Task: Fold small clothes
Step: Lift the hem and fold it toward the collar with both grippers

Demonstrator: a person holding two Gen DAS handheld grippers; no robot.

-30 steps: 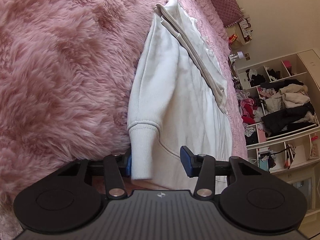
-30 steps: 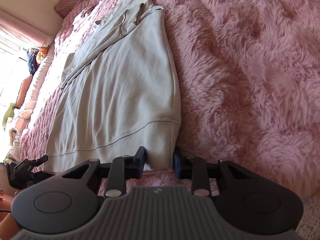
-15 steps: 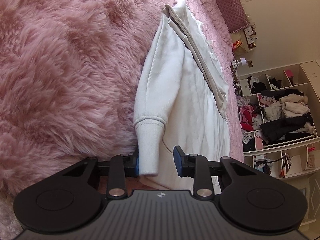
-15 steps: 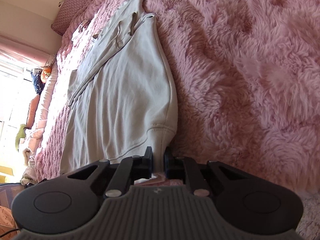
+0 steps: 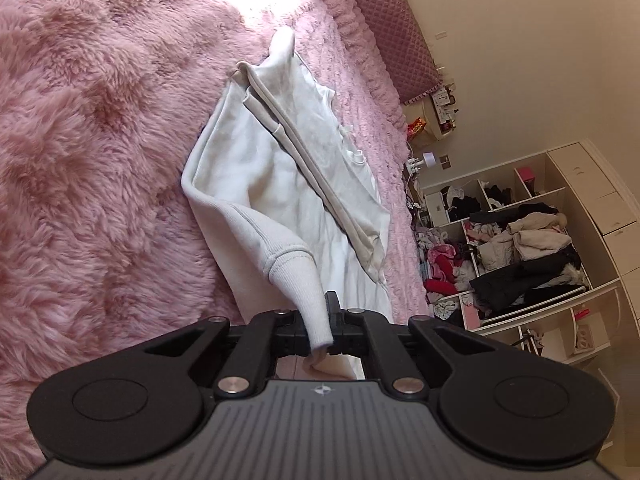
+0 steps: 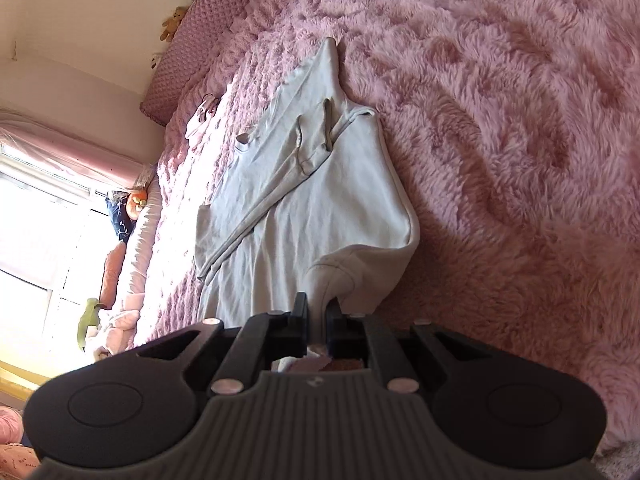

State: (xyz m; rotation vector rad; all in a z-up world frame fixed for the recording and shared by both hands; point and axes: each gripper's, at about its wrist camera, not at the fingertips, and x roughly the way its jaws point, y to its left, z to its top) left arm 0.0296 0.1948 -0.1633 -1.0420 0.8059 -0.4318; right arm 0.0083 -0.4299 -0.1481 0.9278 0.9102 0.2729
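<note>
Cream cotton hooded sweatshirt (image 5: pixel 280 184) flat on shaggy pink plush bedspread (image 5: pixel 88 152), stretching toward 12 o'clock from both tools. Soft, limp, light; I judge thick ribbed edges best hold. Left gripper (image 5: pixel 320 326) clamped on ribbed cuff (image 5: pixel 304 284), raised. Right gripper (image 6: pixel 317 320) pinched on hem corner (image 6: pixel 332 276).

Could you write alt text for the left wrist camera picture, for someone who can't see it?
The left claw is shut on the ribbed cuff of a white sweatshirt that lies on a fluffy pink blanket. Open shelves stuffed with clothes stand at the right.
</note>
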